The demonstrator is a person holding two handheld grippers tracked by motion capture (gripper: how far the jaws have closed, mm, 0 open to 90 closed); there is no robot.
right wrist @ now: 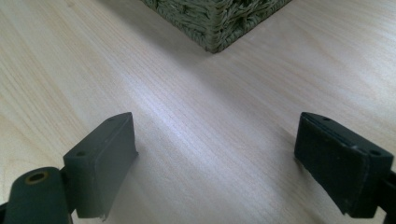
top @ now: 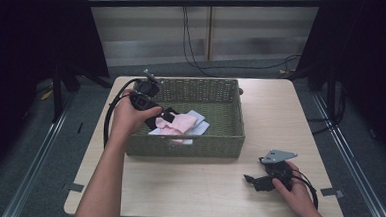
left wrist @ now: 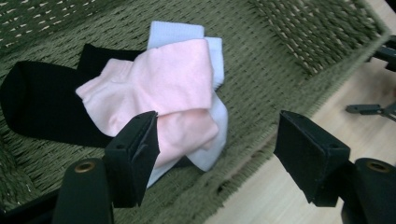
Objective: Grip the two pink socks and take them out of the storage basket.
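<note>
1. Inside the green woven basket [top: 233, 115], which stands on the wooden counter [top: 187, 188] toward its far edge, lies a small pile of socks.
2. A pink sock [left wrist: 163, 84] lies on top, overlapping a white sock [left wrist: 215, 56] and a black sock [left wrist: 42, 102].
3. The left gripper [left wrist: 217, 144] hovers over the basket's near-left corner, its jaws wide apart and holding nothing; in the left gripper view one jaw stands just in front of the pink sock's lower edge, the other above the basket's near rim.
4. The right gripper [top: 265, 178] rests low over the counter near its front-right corner, well apart from the basket.
5. Its jaws are also spread wide with bare wood between them, and a corner of the basket [right wrist: 215, 18] lies ahead.
</note>
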